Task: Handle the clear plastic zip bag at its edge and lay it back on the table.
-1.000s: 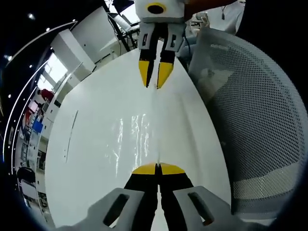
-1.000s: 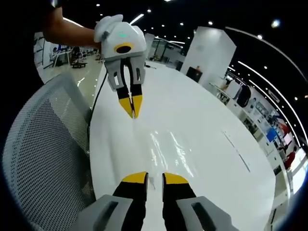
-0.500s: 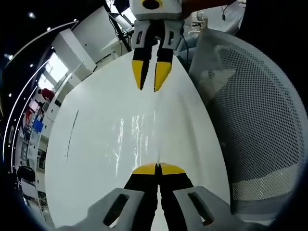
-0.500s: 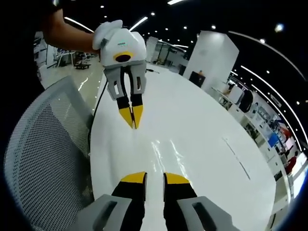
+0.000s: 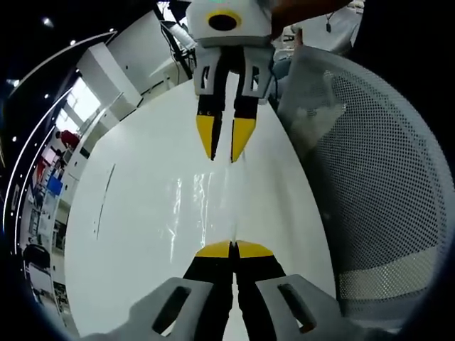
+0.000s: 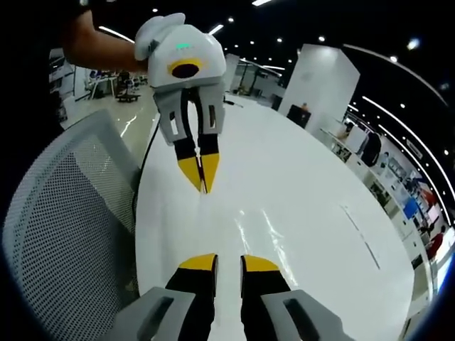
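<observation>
The clear plastic zip bag (image 5: 213, 206) is see-through, given away only by bright streaks of glare and faint wrinkles. It stretches flat, strung out between the closed yellow jaws at the bottom of the left gripper view and the far yellow tips above. In the right gripper view it shows as a glossy patch (image 6: 259, 231) over the white counter (image 6: 320, 213).

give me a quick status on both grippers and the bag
Left gripper shut on the zip bag edge. Right gripper open. Mesh chair beside table.
</observation>
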Available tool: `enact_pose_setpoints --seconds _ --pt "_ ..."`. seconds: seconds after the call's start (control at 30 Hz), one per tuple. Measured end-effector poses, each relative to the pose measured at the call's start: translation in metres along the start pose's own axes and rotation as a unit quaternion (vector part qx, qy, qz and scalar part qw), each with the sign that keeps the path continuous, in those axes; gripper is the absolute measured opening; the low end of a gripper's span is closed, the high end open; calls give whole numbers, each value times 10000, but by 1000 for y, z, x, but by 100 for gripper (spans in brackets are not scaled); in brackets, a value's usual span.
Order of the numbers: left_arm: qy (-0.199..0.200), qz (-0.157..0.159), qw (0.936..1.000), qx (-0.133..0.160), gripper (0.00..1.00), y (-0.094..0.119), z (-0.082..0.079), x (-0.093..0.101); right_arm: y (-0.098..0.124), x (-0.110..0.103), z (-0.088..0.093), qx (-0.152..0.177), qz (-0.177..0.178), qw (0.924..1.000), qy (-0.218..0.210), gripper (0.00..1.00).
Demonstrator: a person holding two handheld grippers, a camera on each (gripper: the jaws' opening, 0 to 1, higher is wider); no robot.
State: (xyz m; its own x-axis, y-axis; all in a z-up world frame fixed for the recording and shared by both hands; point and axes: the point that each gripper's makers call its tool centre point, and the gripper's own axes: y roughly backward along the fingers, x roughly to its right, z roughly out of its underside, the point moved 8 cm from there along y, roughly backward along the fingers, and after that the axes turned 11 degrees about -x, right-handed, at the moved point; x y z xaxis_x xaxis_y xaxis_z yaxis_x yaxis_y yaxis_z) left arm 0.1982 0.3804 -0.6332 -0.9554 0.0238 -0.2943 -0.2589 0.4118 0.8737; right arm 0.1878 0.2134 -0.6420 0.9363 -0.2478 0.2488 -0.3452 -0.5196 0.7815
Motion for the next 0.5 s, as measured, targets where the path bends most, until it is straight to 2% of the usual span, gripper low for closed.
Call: enact_pose_setpoints --seconds 0.3,0.5 --pt "18 -34 9999 135 0 2 -8 -2 -5 -1 1 -13 16 9999 -103 7" --pt "33 -39 9998 179 0 1 -11 -2 -6 0 0 6 52 9999 -154 0"
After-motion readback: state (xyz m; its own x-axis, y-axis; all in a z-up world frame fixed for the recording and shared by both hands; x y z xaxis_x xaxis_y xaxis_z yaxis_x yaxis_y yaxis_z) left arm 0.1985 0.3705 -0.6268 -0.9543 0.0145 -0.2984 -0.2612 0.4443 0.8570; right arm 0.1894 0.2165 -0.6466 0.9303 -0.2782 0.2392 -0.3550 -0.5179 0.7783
